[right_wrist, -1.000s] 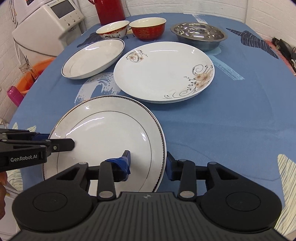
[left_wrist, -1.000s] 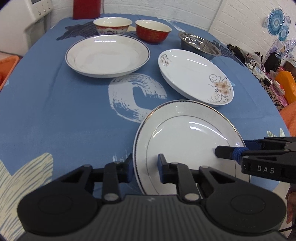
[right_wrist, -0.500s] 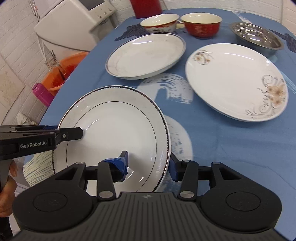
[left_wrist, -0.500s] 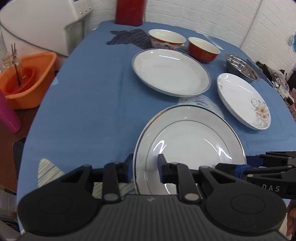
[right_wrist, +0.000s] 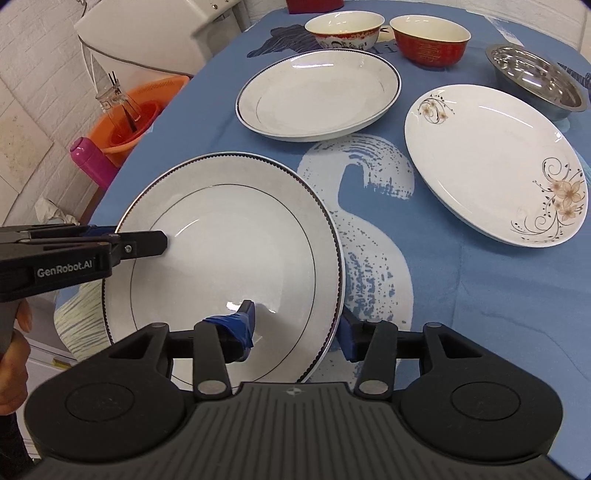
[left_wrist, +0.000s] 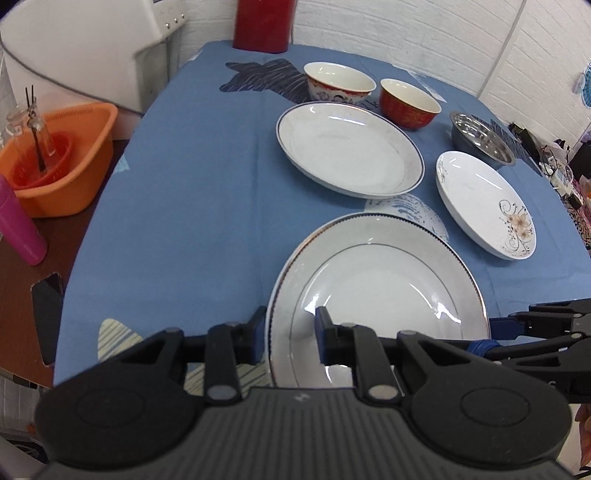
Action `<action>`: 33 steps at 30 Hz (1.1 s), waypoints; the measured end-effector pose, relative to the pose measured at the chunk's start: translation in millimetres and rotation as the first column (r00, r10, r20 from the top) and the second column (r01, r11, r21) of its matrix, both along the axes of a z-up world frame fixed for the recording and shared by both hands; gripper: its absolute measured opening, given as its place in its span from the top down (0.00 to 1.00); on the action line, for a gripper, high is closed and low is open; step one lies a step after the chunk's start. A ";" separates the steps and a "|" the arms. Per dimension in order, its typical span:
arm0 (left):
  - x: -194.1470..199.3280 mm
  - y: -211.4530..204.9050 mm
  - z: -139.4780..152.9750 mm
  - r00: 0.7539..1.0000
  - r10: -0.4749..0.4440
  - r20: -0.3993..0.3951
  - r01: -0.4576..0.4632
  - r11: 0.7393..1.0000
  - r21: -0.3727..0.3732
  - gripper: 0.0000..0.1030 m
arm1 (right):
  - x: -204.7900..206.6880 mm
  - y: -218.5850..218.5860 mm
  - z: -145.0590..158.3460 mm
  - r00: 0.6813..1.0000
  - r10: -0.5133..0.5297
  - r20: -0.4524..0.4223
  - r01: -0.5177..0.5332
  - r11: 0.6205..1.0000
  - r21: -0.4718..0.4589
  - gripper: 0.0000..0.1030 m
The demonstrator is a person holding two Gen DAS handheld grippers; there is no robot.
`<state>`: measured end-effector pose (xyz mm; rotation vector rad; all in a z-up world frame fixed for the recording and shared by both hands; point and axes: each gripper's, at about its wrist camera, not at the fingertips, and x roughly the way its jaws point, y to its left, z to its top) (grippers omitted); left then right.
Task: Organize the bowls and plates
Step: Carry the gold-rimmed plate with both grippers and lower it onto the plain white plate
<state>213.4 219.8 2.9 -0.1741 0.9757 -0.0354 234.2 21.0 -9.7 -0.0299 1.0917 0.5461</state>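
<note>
Right now both grippers hold the same large white plate [left_wrist: 376,280] with a thin dark rim, lifted and tilted over the blue tablecloth [left_wrist: 184,184]. The left gripper [left_wrist: 290,332] has its fingers closed down to the thickness of the plate's edge, one finger outside the rim and one inside on the white face, at about 7 o'clock on the plate in the left wrist view. The right gripper [right_wrist: 297,326] pinches the rim the same way, one blue-taped finger on the plate's face and the other just outside the edge, at about 5 o'clock on the plate in the right wrist view. A hand [right_wrist: 13,365] shows at the left edge of that view, on the left gripper's handle.

At 12 o'clock from the held plate lies a second white plate [right_wrist: 317,96] with a dark rim, flat on the cloth. At about 2 o'clock lies a flowered plate [right_wrist: 491,162]. Farther back stand a red-patterned white bowl [right_wrist: 343,27] and a red bowl [right_wrist: 430,40] side by side, close together. A steel bowl [right_wrist: 535,79] sits just behind the flowered plate.

Off the table at 9 o'clock are an orange basin [left_wrist: 55,166] and a pink bottle [left_wrist: 18,225].
</note>
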 end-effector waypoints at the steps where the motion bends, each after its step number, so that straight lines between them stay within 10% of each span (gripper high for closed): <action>1: 0.2 2.2 -0.1 1.000 0.002 -0.005 -0.002 1.000 -0.003 0.84 | -1.5 1.0 3.2 1.000 0.003 0.000 -0.003 1.000 0.004 0.68; 11: 8.1 12.4 -25.4 0.999 0.017 -0.046 -0.019 0.999 -0.040 0.80 | 6.2 13.7 -9.8 0.999 0.036 -0.010 -0.037 0.999 -0.020 0.66; 14: 6.2 13.5 -24.7 1.000 0.007 -0.010 -0.008 0.998 -0.056 0.48 | 8.2 4.2 -9.1 0.998 0.058 -0.014 -0.058 0.998 0.020 0.68; 25: 49.3 51.1 26.3 0.991 0.089 0.102 -0.078 0.991 -0.106 0.47 | 64.4 -101.6 47.9 0.967 -0.248 0.065 0.245 0.969 0.039 0.66; 33: 127.8 46.2 20.5 0.995 0.089 0.035 -0.083 0.985 -0.150 0.46 | 146.0 -26.1 67.2 0.981 -0.095 0.171 0.102 0.994 -0.031 0.63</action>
